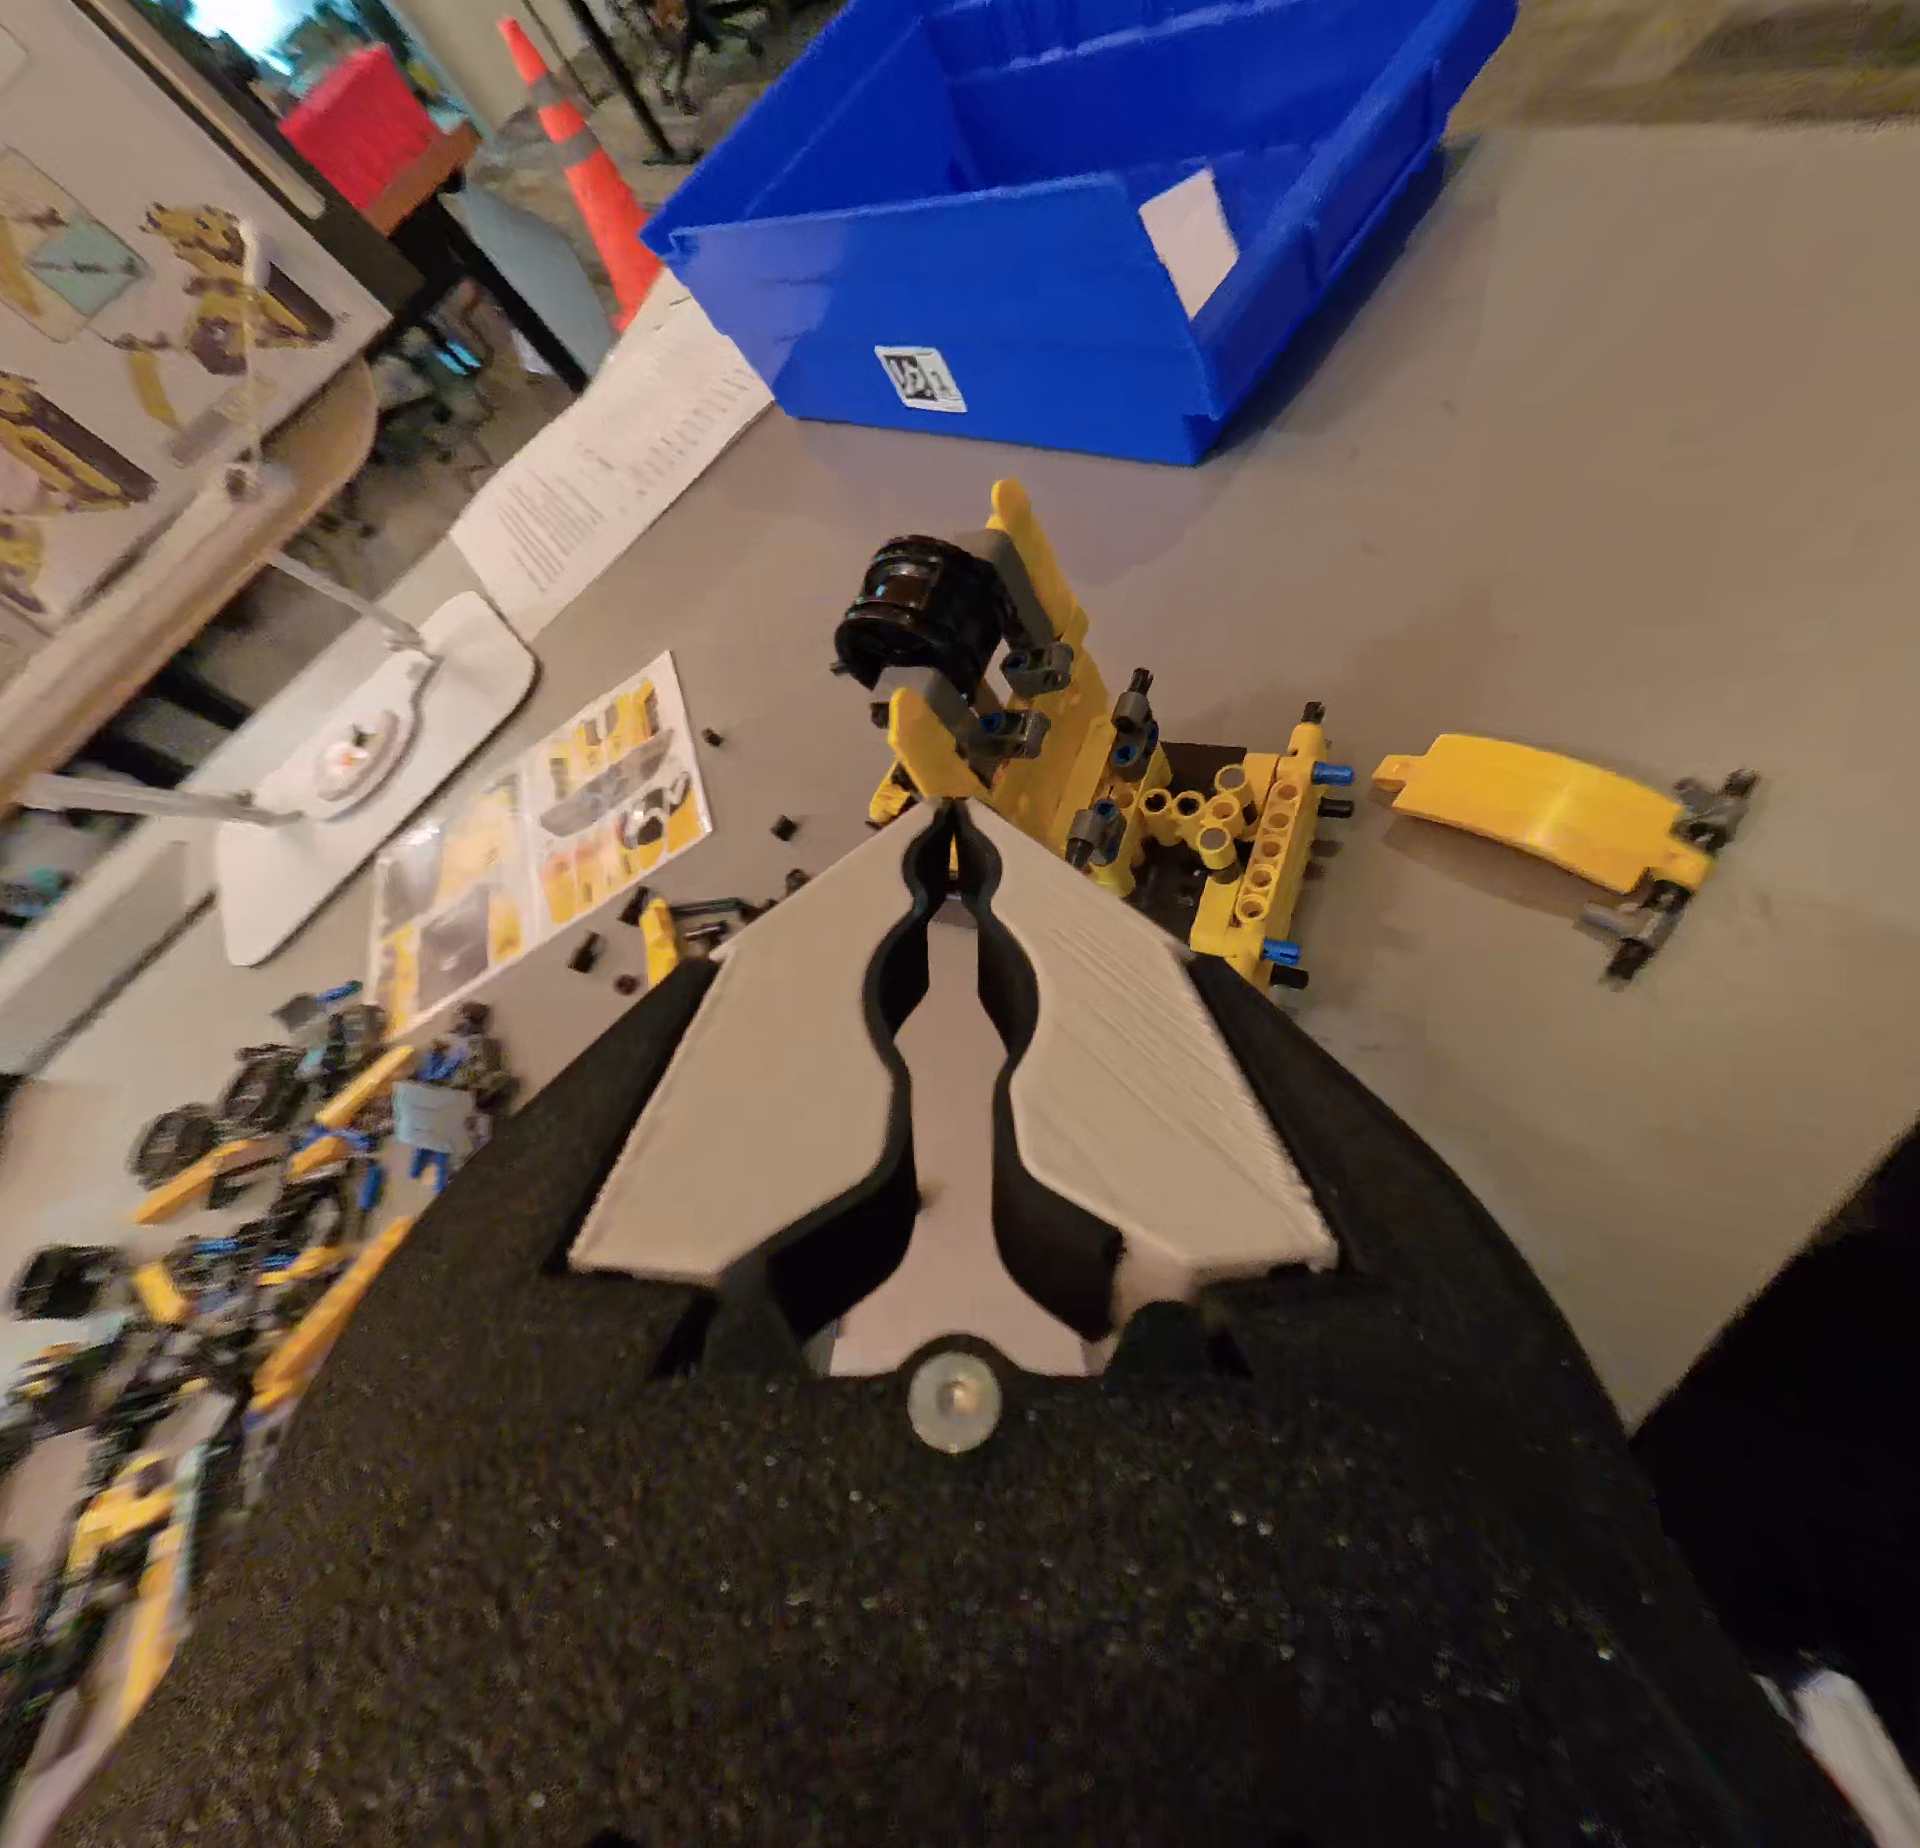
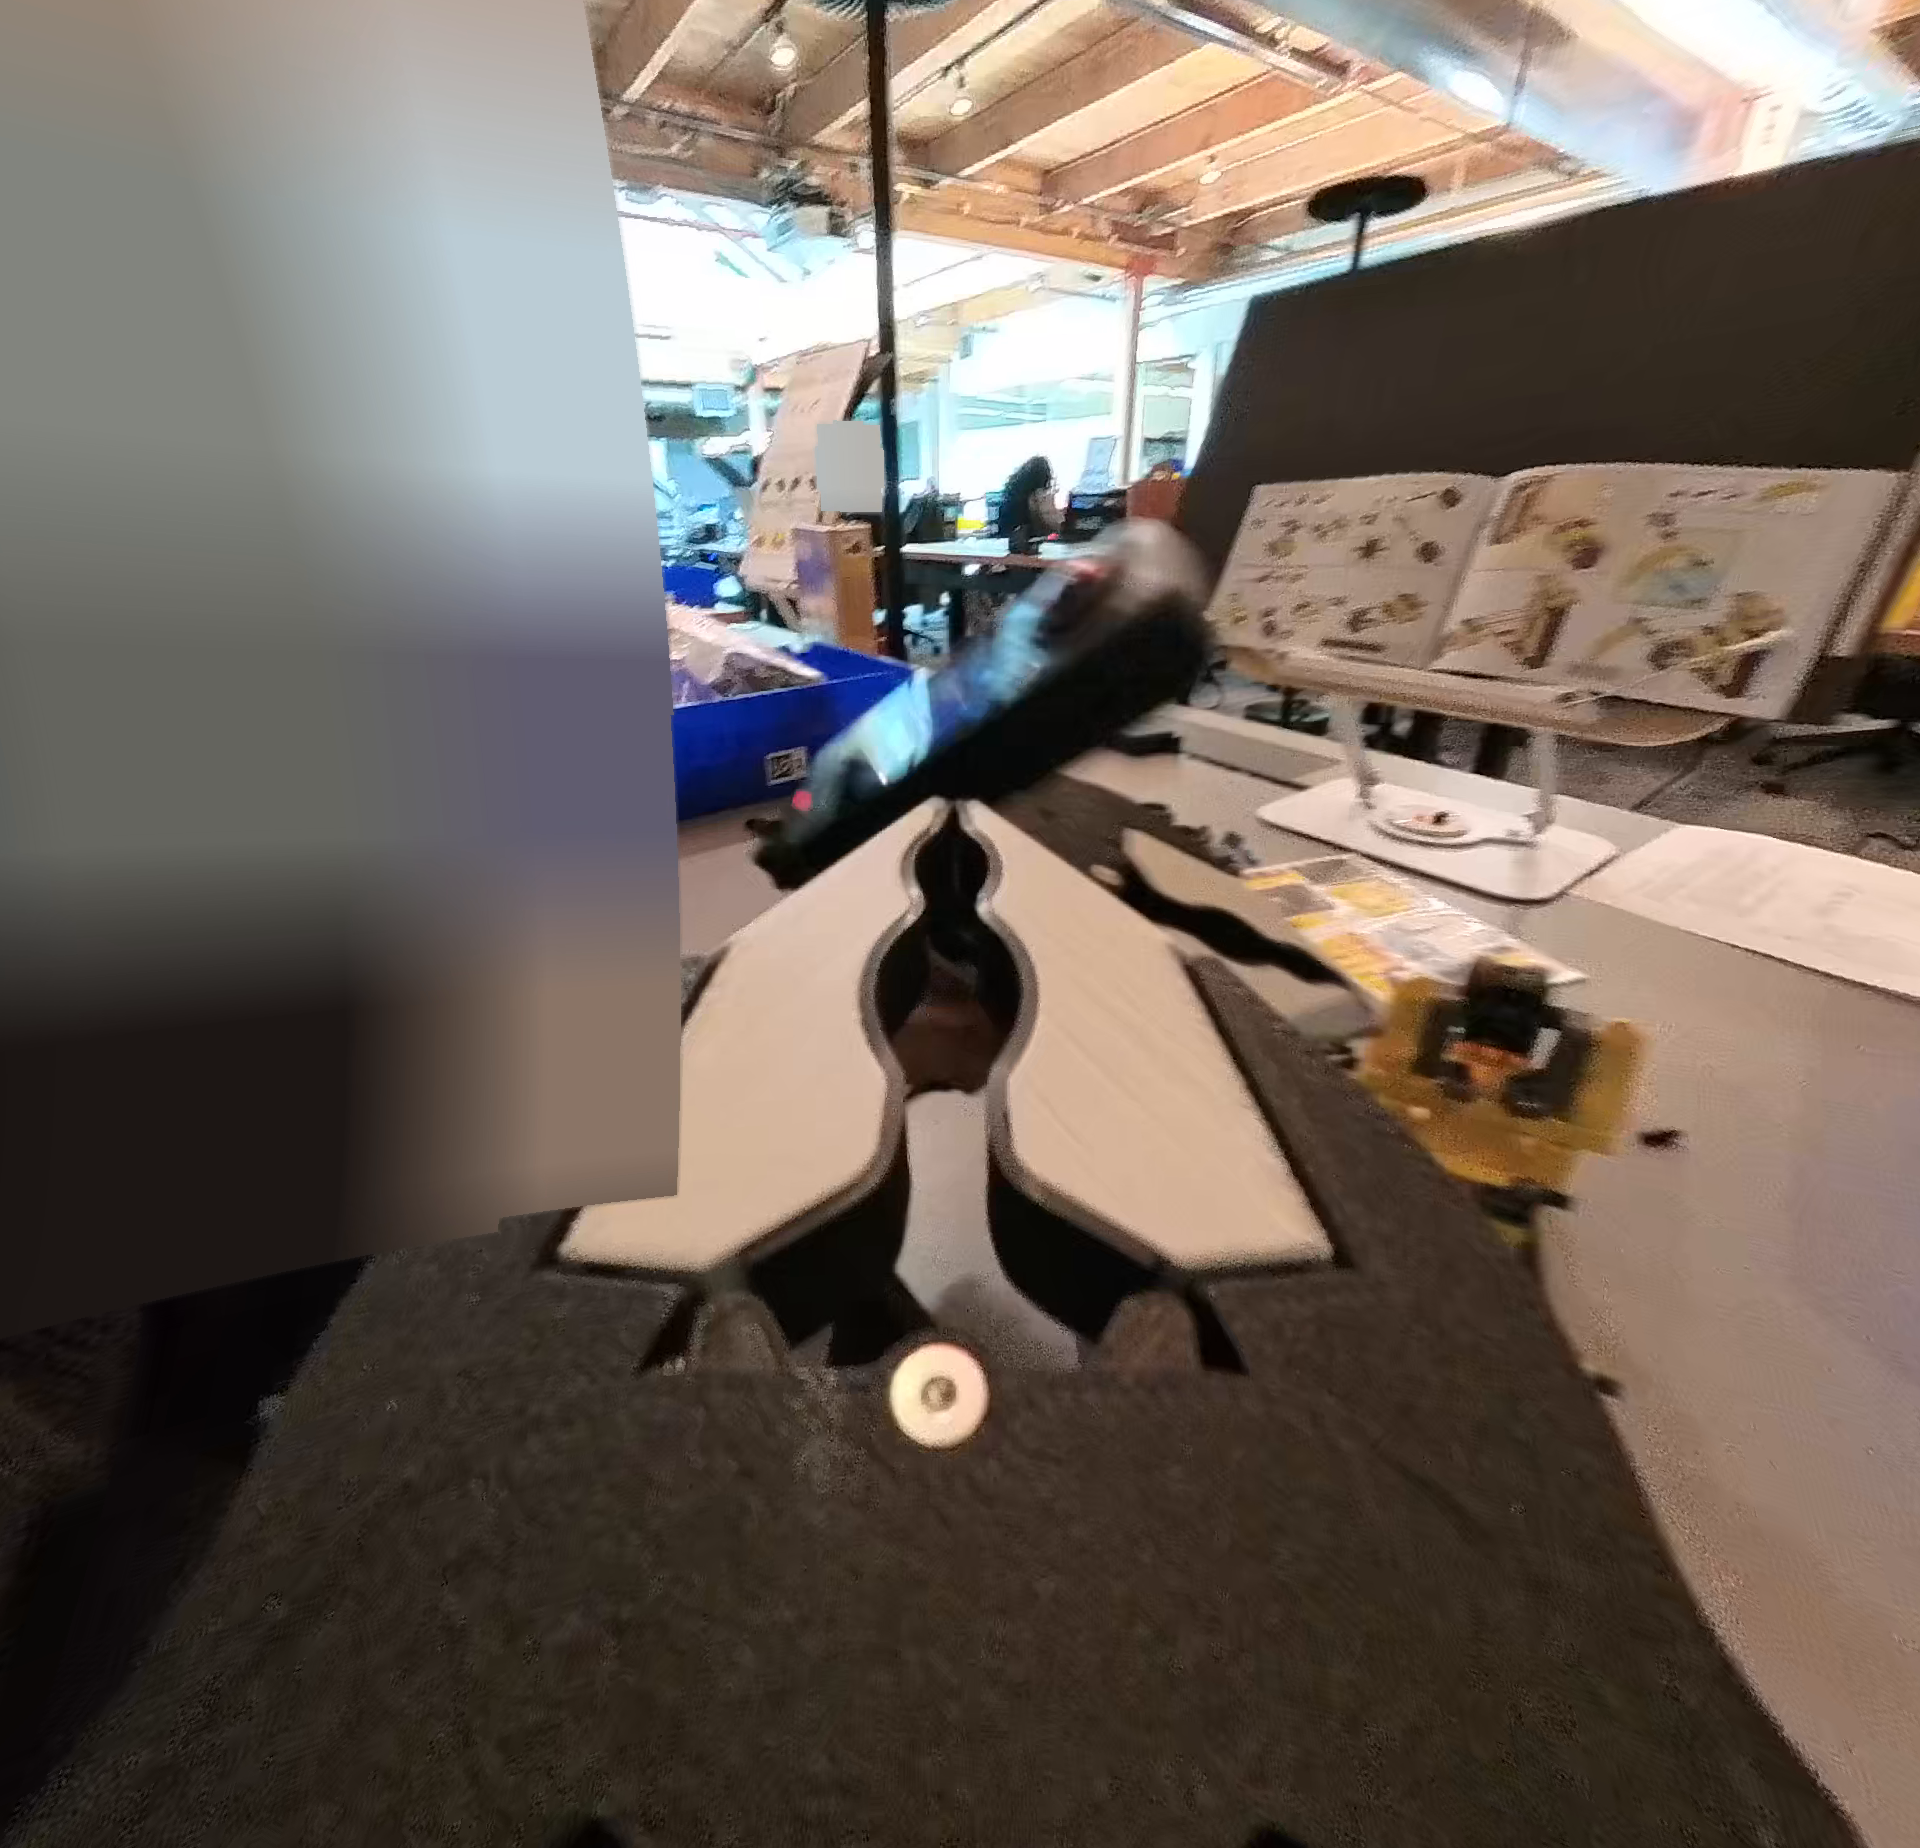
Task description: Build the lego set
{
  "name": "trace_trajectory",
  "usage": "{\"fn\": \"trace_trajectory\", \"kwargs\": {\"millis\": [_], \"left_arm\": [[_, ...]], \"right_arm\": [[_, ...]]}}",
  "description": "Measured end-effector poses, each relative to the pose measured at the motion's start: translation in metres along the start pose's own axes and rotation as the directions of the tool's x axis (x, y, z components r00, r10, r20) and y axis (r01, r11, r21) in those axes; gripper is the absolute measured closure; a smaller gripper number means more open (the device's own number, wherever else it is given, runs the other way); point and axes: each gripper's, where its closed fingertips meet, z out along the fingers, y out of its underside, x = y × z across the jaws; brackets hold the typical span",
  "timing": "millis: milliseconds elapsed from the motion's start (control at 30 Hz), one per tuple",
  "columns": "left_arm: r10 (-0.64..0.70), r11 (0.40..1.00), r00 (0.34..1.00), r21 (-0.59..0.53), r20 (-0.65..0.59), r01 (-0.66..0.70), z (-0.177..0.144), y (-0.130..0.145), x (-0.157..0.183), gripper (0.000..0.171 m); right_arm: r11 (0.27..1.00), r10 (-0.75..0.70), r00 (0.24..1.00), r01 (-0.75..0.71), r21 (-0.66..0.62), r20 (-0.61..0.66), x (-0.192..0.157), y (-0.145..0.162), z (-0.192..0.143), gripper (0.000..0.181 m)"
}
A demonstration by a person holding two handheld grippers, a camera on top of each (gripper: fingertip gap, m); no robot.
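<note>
A: Surface and room?

B: A grey bench is seen. A blue bin is set at 12 o'clock of the left tongs, an orange cone on the floor beyond it at 11. Loose yellow and black parts are heaped at 8 o'clock, a leaflet at 10. Wooden ceiling beams and an open instruction book on a white stand are noted in the right view.

A: Left tongs?

B: Closed at the tips on the yellow brick model, which is gripped by its near yellow edge; a black wheel hub tops it at 12. A curved yellow panel lies apart at 3.

A: Right tongs?

B: Tips drawn together on a blurred black oblong object, slanted across 12. The model is seen at 3 o'clock.
</note>
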Motion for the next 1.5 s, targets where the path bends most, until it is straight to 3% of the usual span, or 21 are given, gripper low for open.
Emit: {"fn": "trace_trajectory", "kwargs": {"millis": [33,167,200,233,300,367,433,533,600,667,833,900,1067,1200,1333,1433,1500], "left_arm": [[-0.051,0.999,0.998,0.016,-0.043,0.052,-0.004,-0.002,-0.003,0.171],[-0.241,0.962,0.965,0.104,-0.102,0.252,-0.02,-0.01,-0.052,0.171],[-0.284,0.947,0.955,0.132,-0.084,0.293,-0.022,-0.01,-0.071,0.171],[-0.321,0.932,0.944,0.153,-0.074,0.329,-0.021,-0.009,-0.088,0.17],[-0.381,0.903,0.92,0.179,-0.089,0.391,-0.01,-0.007,-0.112,0.162],[-0.428,0.89,0.898,0.12,-0.106,0.439,0.021,0.004,-0.124,0.144],[-0.479,0.876,0.873,0.009,-0.087,0.482,0.06,0.023,-0.134,0.14],[-0.515,0.843,0.856,-0.152,0.05,0.516,0.112,0.056,-0.155,0.137],[-0.45,0.858,0.875,-0.184,0.178,0.479,0.137,0.07,-0.179,0.124],[-0.446,0.841,0.869,-0.23,0.216,0.489,0.159,0.082,-0.188,0.122],[-0.597,0.747,0.787,-0.251,0.154,0.615,0.186,0.09,-0.188,0.115],[-0.626,0.73,0.769,-0.251,0.125,0.636,0.188,0.088,-0.185,0.115],[-0.591,0.747,0.804,-0.33,0.069,0.577,0.195,0.09,-0.169,0.113],[-0.529,0.804,0.848,-0.33,-0.019,0.494,0.195,0.079,-0.154,0.113],[-0.492,0.81,0.87,-0.36,0.01,0.463,0.196,0.085,-0.153,0.113],[-0.452,0.824,0.892,-0.368,0.028,0.43,0.197,0.087,-0.152,0.113],[-0.436,0.831,0.899,-0.366,0.042,0.42,0.198,0.086,-0.154,0.11]], "right_arm": [[1.0,0.007,1.0,-0.006,0.012,-0.026,0.013,-0.004,-0.005,0.181],[1.0,0.024,0.971,-0.028,-0.012,-0.237,0.1,0.0,-0.031,0.181],[0.997,-0.005,0.944,-0.019,-0.07,-0.331,0.133,0.013,-0.04,0.175],[0.987,-0.054,0.909,-0.014,-0.159,-0.414,0.166,0.032,-0.052,0.159],[0.919,-0.141,0.836,-0.089,-0.384,-0.53,0.226,0.083,-0.08,0.139],[0.819,-0.122,0.803,-0.25,-0.516,-0.583,0.264,0.127,-0.103,0.125],[0.77,-0.071,0.767,-0.364,-0.524,-0.638,0.289,0.146,-0.115,0.122],[0.79,-0.06,0.693,-0.407,-0.459,-0.718,0.325,0.148,-0.126,0.117],[0.804,-0.059,0.656,-0.416,-0.425,-0.753,0.346,0.149,-0.126,0.106],[0.798,-0.077,0.632,-0.424,-0.428,-0.771,0.362,0.154,-0.121,0.1],[0.689,-0.081,0.689,-0.483,-0.541,-0.72,0.352,0.186,-0.102,0.085],[0.691,-0.052,0.726,-0.469,-0.55,-0.685,0.333,0.185,-0.089,0.085],[0.74,0.033,0.861,-0.362,-0.567,-0.507,0.279,0.165,-0.029,0.086],[0.723,-0.037,0.894,-0.285,-0.629,-0.447,0.272,0.167,0.009,0.09],[0.644,-0.08,0.909,-0.265,-0.717,-0.408,0.263,0.176,0.022,0.09],[0.653,-0.07,0.913,-0.263,-0.71,-0.402,0.259,0.17,0.025,0.093],[0.666,-0.032,0.925,-0.263,-0.698,-0.379,0.258,0.167,0.029,0.104]]}}
